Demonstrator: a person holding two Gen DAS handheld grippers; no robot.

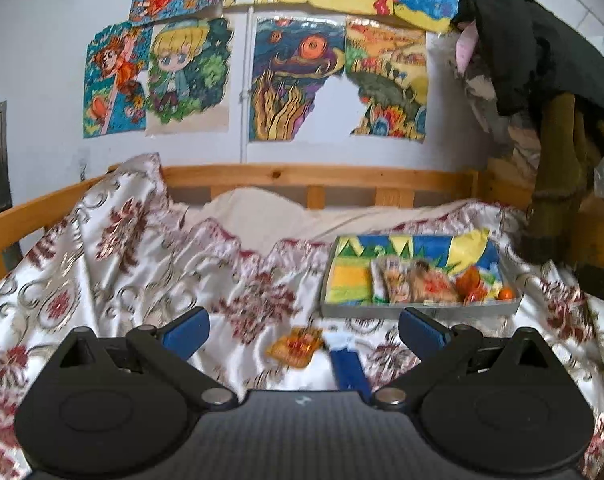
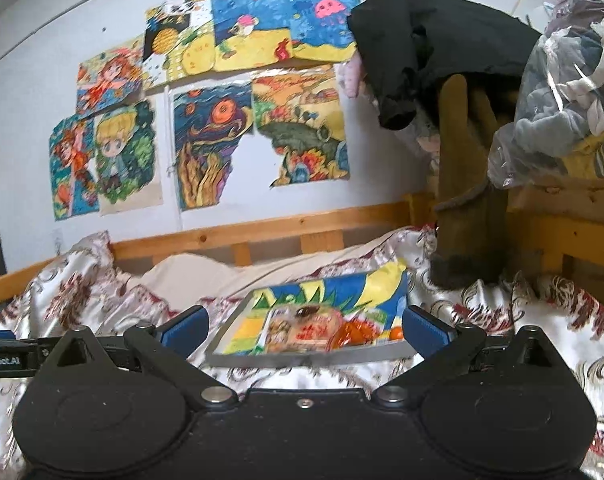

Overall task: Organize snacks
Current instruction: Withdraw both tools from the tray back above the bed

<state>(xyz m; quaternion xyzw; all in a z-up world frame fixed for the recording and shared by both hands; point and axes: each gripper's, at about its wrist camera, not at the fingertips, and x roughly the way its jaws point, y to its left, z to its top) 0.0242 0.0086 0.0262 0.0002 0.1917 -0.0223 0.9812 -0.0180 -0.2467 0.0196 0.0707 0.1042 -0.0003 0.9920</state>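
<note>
A shallow grey tray (image 1: 418, 311) with a colourful drawing as liner lies on the patterned bedspread. Several snack packets (image 1: 418, 282) and an orange piece (image 1: 506, 293) lie in its front right part. The tray also shows in the right wrist view (image 2: 302, 358), with snack packets (image 2: 314, 330) inside. An orange snack packet (image 1: 295, 348) and a blue and white packet (image 1: 348, 364) lie on the bedspread in front of the tray, between the fingers of my open, empty left gripper (image 1: 304, 330). My right gripper (image 2: 304, 326) is open and empty, just before the tray's front edge.
A wooden bed rail (image 1: 302, 180) runs along the wall behind. Dark clothes (image 1: 522, 40) and an olive garment (image 2: 462, 184) hang at the right. A plastic bag of clothes (image 2: 562, 92) sits on a wooden shelf at the right. The left gripper's body (image 2: 5, 356) shows at the left edge.
</note>
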